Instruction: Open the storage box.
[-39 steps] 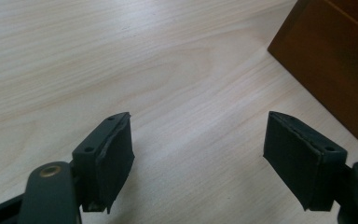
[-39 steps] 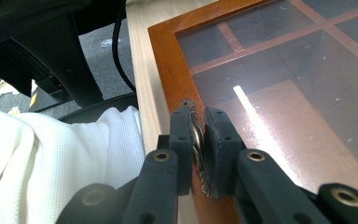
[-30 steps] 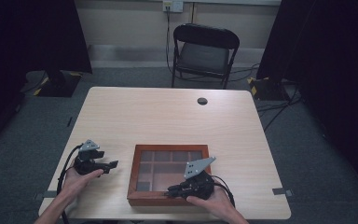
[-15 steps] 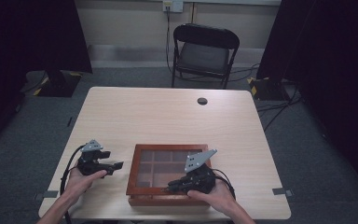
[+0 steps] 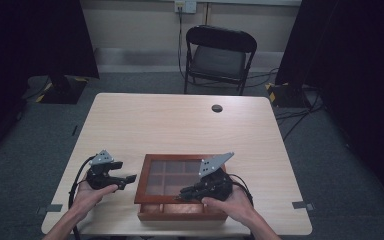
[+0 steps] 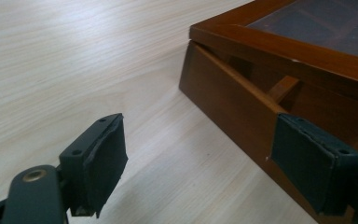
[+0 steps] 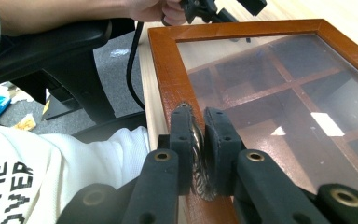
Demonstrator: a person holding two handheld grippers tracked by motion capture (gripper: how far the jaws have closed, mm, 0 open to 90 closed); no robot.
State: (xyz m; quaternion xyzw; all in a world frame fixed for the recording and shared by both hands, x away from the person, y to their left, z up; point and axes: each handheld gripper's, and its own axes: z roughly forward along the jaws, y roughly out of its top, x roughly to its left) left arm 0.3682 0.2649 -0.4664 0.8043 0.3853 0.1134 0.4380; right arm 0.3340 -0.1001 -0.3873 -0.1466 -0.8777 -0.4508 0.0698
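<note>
A brown wooden box point(image 5: 141, 186) with a glass lid point(image 7: 279, 88) over several compartments sits near the table's front edge. My right gripper point(image 7: 199, 135) point(image 5: 184, 194) is shut on a small metal clasp point(image 7: 197, 156) on the lid's front frame. The front of the lid stands a little above the box body point(image 6: 242, 112), leaving a gap. My left gripper point(image 6: 214, 154) point(image 5: 128, 179) hovers open by the box's left side. Its jaws have just been opening, and bare table lies between the pads point(image 6: 103, 156).
The light wooden table point(image 5: 180, 125) has a black round grommet point(image 5: 217, 108) at the back. A folding chair point(image 5: 220, 50) stands beyond the far edge. The person's white sleeve point(image 7: 51, 163) and a black seat point(image 7: 65, 60) lie close behind the right gripper.
The right gripper has risen slightly, and the lid's front edge has come up with it. The left gripper's jaws stand wider apart, and the hand has hardly moved.
</note>
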